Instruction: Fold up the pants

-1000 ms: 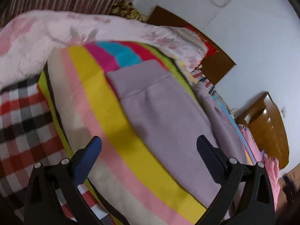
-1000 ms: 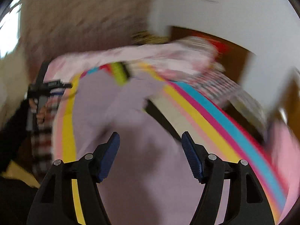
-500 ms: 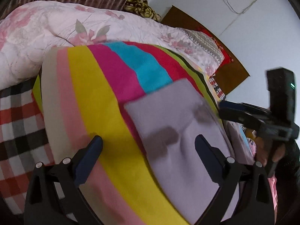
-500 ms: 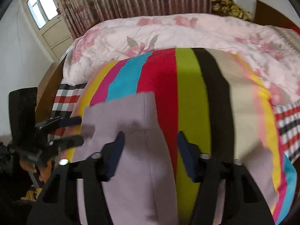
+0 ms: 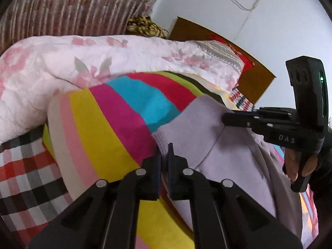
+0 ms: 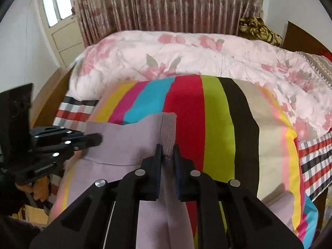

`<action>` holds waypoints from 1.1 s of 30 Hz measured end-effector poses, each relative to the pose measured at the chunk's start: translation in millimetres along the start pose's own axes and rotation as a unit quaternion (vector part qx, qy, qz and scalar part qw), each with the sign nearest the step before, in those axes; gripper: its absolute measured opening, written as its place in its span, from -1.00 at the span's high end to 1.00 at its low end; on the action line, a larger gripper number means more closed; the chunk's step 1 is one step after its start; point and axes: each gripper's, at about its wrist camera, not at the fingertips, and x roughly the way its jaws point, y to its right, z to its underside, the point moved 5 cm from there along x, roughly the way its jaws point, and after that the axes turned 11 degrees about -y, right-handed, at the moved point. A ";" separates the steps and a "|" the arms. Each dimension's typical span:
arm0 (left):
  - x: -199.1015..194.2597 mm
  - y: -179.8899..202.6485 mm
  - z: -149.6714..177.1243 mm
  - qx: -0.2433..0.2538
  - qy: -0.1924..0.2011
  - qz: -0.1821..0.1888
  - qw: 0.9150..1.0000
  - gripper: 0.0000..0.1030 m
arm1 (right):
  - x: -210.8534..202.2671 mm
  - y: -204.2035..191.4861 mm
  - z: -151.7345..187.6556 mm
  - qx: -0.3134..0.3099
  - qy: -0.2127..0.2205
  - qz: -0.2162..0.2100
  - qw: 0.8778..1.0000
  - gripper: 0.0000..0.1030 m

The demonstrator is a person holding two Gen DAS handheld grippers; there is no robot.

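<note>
**Both grippers clamped on the waistband**

"DAS" read on the right hand-held gripper (image 5: 225, 120). It pinched the far ribbed corner of the lilac pants (image 5: 234, 166); the left hand-held gripper (image 5: 164, 155) clenched the near corner. The pants lay on the striped blanket (image 6: 217, 124) on the bed.

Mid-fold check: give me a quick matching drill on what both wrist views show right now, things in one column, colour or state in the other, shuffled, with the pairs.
Things:
1. pants
2. left gripper
3. quilt
4. blanket

Colour or state:
A. pink floral, bunched behind the blanket
B. plain lilac, ribbed end lifted
C. broad bright stripes, spread beneath the pants
D. jaws shut on the ribbed band

Pairs: 1-B, 2-D, 3-A, 4-C. The right gripper is likewise shut on that band.
</note>
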 end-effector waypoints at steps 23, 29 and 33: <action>35.2 104.0 55.7 0.117 -0.124 0.025 0.985 -0.96 | -67.8 166.4 229.8 0.369 0.014 -0.080 0.926 0.06; 32.9 102.8 57.2 0.135 -0.118 0.007 0.984 -0.94 | -79.6 139.7 206.6 0.338 0.049 -0.038 0.939 0.85; -2.3 68.6 47.3 0.042 -0.074 0.078 0.993 -0.93 | -125.8 82.8 150.4 0.259 0.100 -0.025 0.960 0.85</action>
